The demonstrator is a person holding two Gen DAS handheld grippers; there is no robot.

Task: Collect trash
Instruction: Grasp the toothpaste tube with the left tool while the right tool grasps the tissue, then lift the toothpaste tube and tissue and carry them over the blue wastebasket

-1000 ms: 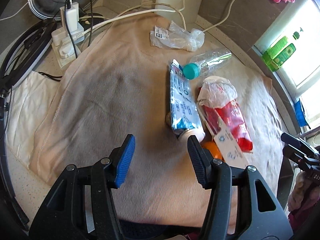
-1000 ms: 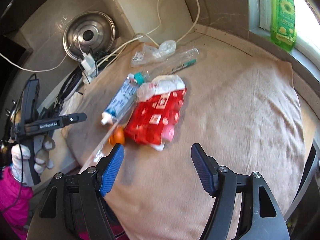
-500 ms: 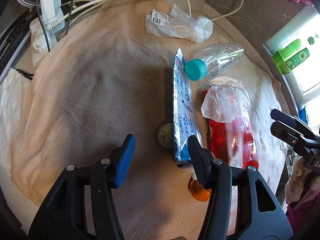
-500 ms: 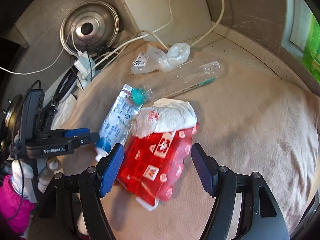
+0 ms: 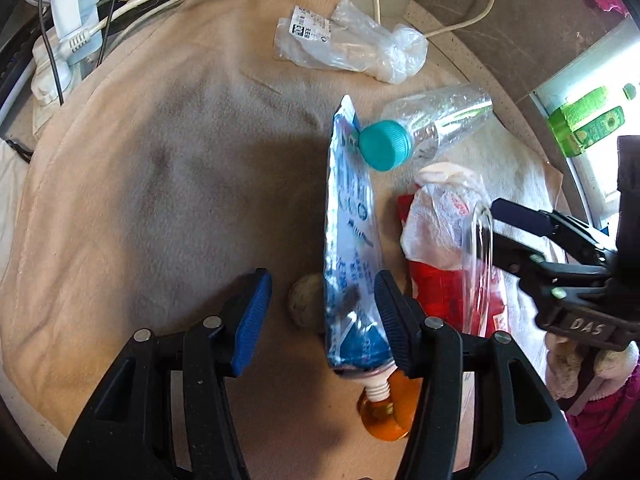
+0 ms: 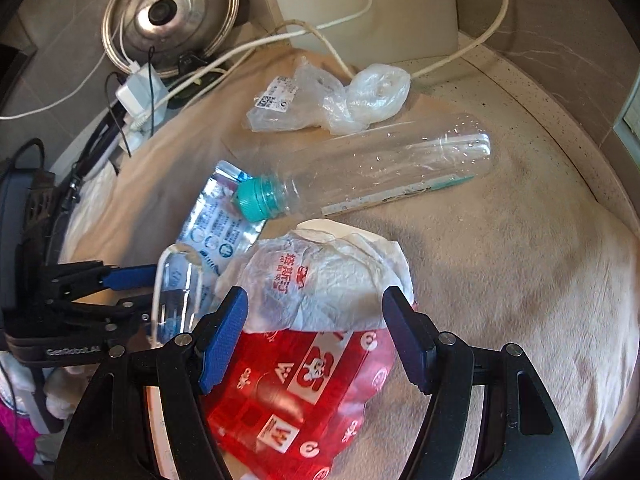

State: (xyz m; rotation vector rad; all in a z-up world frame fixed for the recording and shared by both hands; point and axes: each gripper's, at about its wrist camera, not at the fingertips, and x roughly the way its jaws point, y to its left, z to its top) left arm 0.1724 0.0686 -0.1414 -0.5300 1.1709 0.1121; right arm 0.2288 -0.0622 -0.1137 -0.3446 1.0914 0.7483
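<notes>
Fingers (image 5: 256, 316) of the left gripper (image 5: 320, 316), blue-padded and angled steeply down over the beige cloth-covered tabletop (image 5: 160, 184), are closing with the lower end of the flattened blue-and-silver toothpaste tube (image 5: 350, 240) between them; the right-hand pad sits against the tube's edge, the left-hand pad stands clear of it. A small beige lump (image 5: 306, 304) lies in the gap too, and an orange cap (image 5: 386, 416) sits at the tube's nozzle.

From the right wrist, the right gripper (image 6: 316, 336) also tilts steeply down, its fingers (image 6: 404, 336) spread wide and gripping nothing, straddling the crumpled white paper wrapper (image 6: 328, 280) atop the red printed plastic bag (image 6: 296, 392). Beyond lie the clear plastic bottle with a teal cap (image 6: 380, 172) and a crumpled clear plastic bag (image 6: 332, 100).
</notes>
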